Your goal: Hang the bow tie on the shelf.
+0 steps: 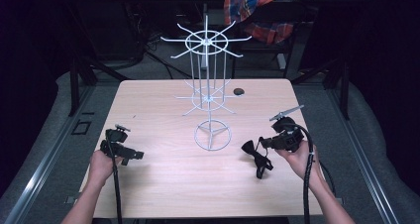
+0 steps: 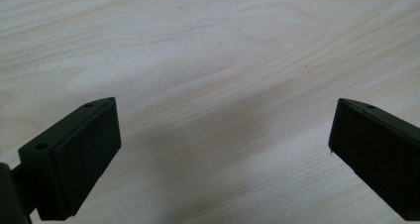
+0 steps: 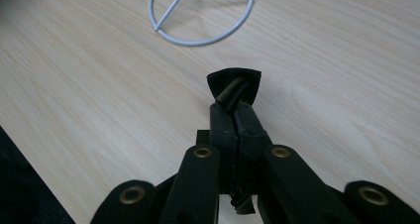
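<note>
Overhead, the pale wooden tabletop (image 1: 163,184) carries a white wire display rack with a ring base (image 1: 210,85) at its middle, and a small dark oval object (image 1: 239,91) lies far right of the rack. The left claw (image 1: 134,155) sits near the left edge, held in the person's left hand (image 1: 100,165). Its own camera shows what the high view cannot: both jaws spread wide over bare wood grain. The right claw (image 1: 253,150) sits right of the rack's ring, pinching a black bow tie with a strap (image 1: 256,157). Close up, the right claw (image 3: 234,105) is pressed together on the bow tie's fabric (image 3: 233,83), just near the ring.
</note>
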### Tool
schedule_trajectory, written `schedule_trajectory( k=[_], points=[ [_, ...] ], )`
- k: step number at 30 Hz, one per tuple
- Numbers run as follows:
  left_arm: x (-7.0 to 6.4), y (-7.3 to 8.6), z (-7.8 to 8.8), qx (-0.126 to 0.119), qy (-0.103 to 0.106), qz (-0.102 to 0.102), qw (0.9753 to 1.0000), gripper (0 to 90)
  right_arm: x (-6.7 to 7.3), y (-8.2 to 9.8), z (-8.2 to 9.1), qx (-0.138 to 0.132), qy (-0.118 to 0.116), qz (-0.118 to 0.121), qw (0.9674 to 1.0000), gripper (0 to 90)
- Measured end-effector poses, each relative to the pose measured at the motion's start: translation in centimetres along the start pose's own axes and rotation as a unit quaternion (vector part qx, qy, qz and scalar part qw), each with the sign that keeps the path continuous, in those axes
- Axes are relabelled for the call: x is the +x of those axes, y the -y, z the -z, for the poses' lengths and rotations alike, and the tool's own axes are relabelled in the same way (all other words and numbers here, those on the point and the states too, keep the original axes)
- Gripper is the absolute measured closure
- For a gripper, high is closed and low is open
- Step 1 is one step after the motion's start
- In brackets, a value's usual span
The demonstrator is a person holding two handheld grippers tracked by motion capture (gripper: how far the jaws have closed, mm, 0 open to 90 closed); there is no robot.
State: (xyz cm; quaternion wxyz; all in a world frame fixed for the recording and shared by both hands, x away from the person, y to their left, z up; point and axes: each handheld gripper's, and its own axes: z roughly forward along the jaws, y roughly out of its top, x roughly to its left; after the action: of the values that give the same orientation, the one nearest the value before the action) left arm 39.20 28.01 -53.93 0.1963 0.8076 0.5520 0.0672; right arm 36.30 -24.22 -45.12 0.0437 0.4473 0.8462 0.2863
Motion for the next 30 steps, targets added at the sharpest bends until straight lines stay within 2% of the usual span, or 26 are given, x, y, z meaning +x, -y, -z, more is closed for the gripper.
schedule_trajectory(
  k=[3,4,9,21,26,30],
  points=[
    [0.0,0.0,0.0,0.001,-0.001,-0.001,1.0000,0.0,-0.2,-0.3,0.2,0.004,0.012,0.006,0.9999,88.9],
    [0.0,0.0,-0.1,0.000,-0.001,0.000,1.0000,0.0,-0.1,-0.5,0.0,-0.005,0.004,0.000,1.0000,88.8],
    [0.0,0.1,-0.1,0.000,-0.001,0.000,1.0000,0.0,-0.2,-1.0,0.1,-0.008,-0.001,0.002,1.0000,88.8],
    [-0.1,0.1,-0.1,0.000,0.001,0.002,1.0000,0.0,-0.3,-2.0,0.1,-0.016,0.000,0.000,0.9999,88.9],
    [-0.1,0.1,-0.1,0.002,-0.001,0.000,1.0000,0.0,-0.5,-3.0,0.3,-0.029,-0.001,-0.001,0.9996,88.9],
    [-0.1,0.0,-0.1,0.002,-0.001,0.000,1.0000,0.0,-0.6,-3.6,0.2,-0.029,-0.001,-0.002,0.9996,88.9]
  ],
)
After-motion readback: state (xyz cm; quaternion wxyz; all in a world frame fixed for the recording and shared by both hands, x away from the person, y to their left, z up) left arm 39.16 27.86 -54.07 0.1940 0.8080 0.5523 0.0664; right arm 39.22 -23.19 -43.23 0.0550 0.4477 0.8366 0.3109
